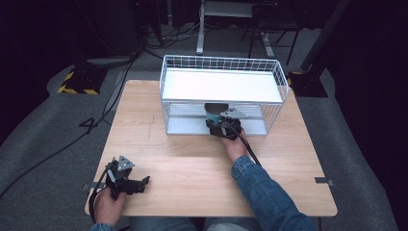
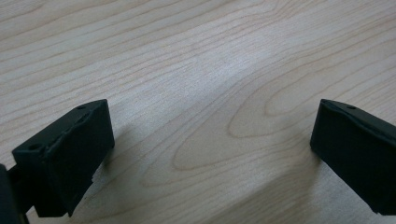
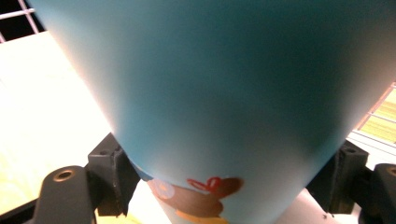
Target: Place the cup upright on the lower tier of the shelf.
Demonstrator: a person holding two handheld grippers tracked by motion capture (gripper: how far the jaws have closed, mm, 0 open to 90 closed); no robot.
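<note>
A teal cup (image 1: 212,114) with a cartoon print near its base (image 3: 205,191) stands in the lower level of a white wire rack (image 1: 166,91), at the rack's open front. My right gripper (image 1: 216,122) reaches in from the front and is shut on the cup, one black jaw on each side of it in the right gripper view (image 3: 229,184). My left gripper (image 1: 143,182) rests near the table's front left corner, away from the rack. Its jaws stand wide open over bare wood (image 2: 212,154) with nothing between them.
The rack has a flat white upper shelf (image 1: 221,85) just above the cup. The wooden table (image 1: 192,163) sits on grey floor. Cables and stand legs (image 1: 199,33) lie beyond the far edge.
</note>
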